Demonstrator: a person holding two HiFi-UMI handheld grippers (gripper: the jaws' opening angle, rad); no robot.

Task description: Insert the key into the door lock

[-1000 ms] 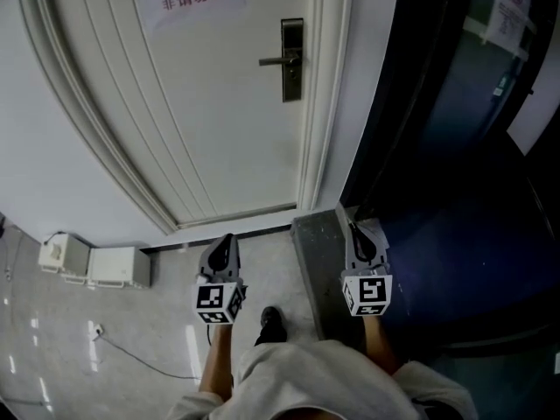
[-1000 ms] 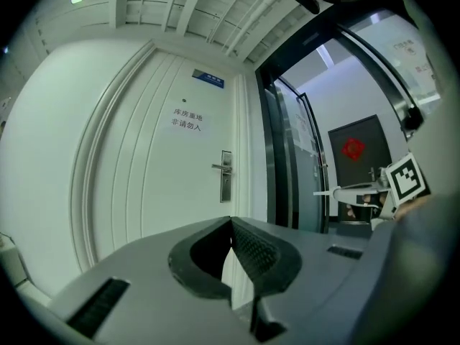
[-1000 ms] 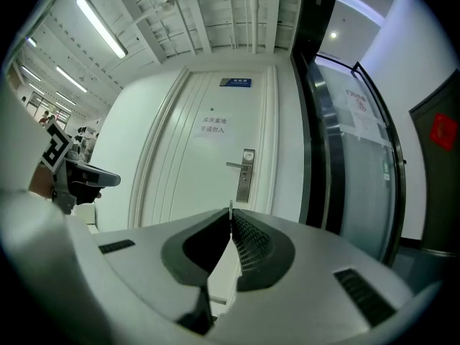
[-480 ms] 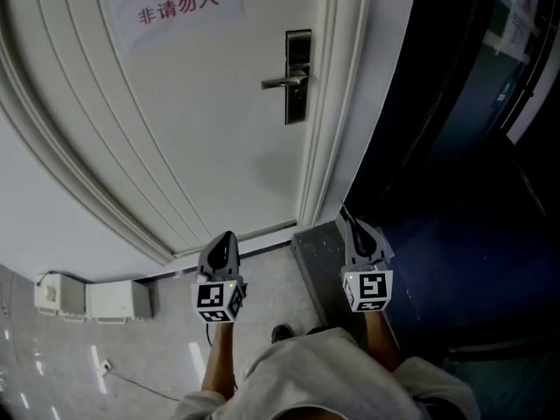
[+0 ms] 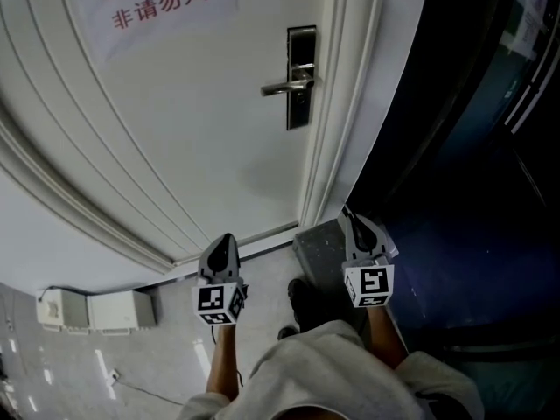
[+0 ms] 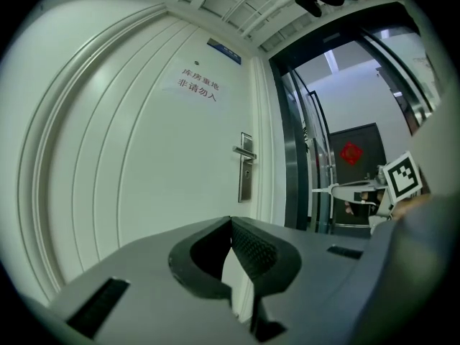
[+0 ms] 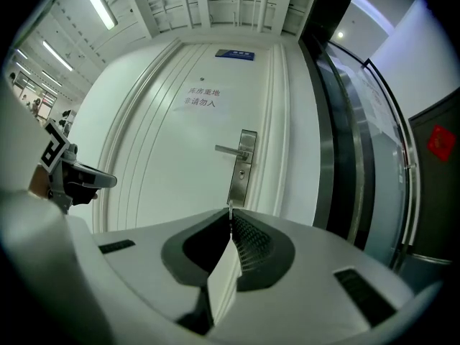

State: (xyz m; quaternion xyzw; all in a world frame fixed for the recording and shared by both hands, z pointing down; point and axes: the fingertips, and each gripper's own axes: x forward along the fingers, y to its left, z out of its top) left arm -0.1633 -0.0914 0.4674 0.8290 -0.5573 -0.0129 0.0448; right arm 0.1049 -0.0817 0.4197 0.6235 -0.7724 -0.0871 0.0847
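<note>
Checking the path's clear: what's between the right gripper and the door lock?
Nothing. In the right gripper view, only open air separates the right gripper, shut on the key, from the door lock.

The head view is unevenly lit: the white panelled door (image 5: 192, 121) at upper left is bright and flat, while the right third sinks into near-black blue shadow. Black corners ring both gripper views, and the wide lens bows the door's mouldings. At upper left of the right gripper view, ceiling strip lights (image 7: 97, 2) glare. The right tool (image 7: 231, 217) low in the foreground is soft, and the thin silver key (image 7: 229, 208) at its tip is a blurred sliver.
</note>
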